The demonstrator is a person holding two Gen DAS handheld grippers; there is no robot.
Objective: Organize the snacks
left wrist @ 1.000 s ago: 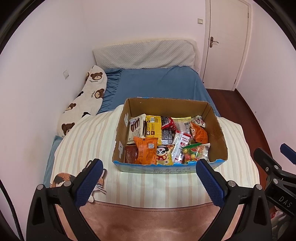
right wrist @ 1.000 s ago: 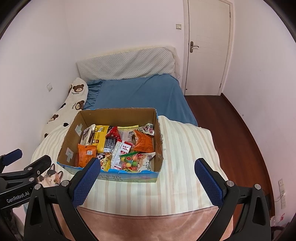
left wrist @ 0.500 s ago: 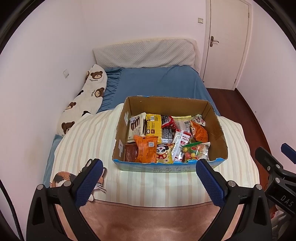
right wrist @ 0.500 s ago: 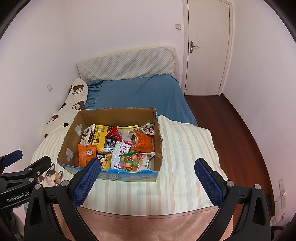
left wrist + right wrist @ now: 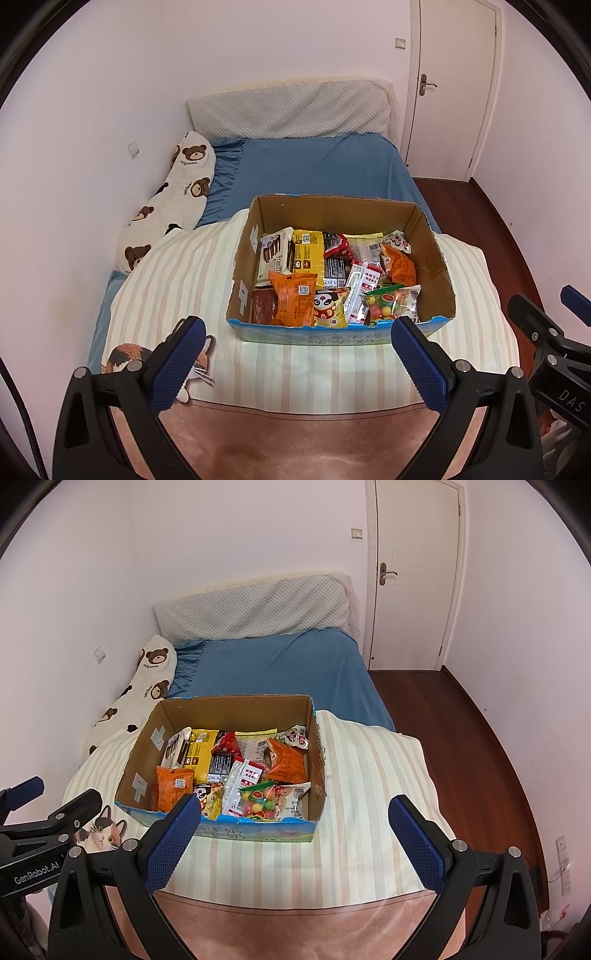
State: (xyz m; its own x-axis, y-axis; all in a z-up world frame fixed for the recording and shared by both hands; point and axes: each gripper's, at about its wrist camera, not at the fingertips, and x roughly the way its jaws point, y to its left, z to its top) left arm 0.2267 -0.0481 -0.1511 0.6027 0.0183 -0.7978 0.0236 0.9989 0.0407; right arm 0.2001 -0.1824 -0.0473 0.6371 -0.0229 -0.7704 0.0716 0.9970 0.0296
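An open cardboard box (image 5: 334, 208) (image 5: 236, 707) stands on a striped quilt on the bed. It holds several snack packets: an orange packet (image 5: 293, 297) (image 5: 173, 788), a yellow packet (image 5: 308, 251), a bag of coloured candy (image 5: 391, 304) (image 5: 269, 799) and a white-and-red packet (image 5: 245, 773). My left gripper (image 5: 295, 365) is open and empty, in front of the box and above the quilt. My right gripper (image 5: 291, 843) is open and empty, in front of the box's right half.
The striped quilt (image 5: 177, 291) (image 5: 373, 775) covers the near bed. A bear-print pillow (image 5: 173, 192) lies along the left wall. Blue sheet (image 5: 280, 668) and a grey headboard cushion (image 5: 291, 110) lie beyond. A closed door (image 5: 413, 572) and wood floor (image 5: 469, 738) are at right.
Both grippers have drifted back a little from the box; it sits slightly higher in the left wrist view. Nothing was taken hold of or let go.
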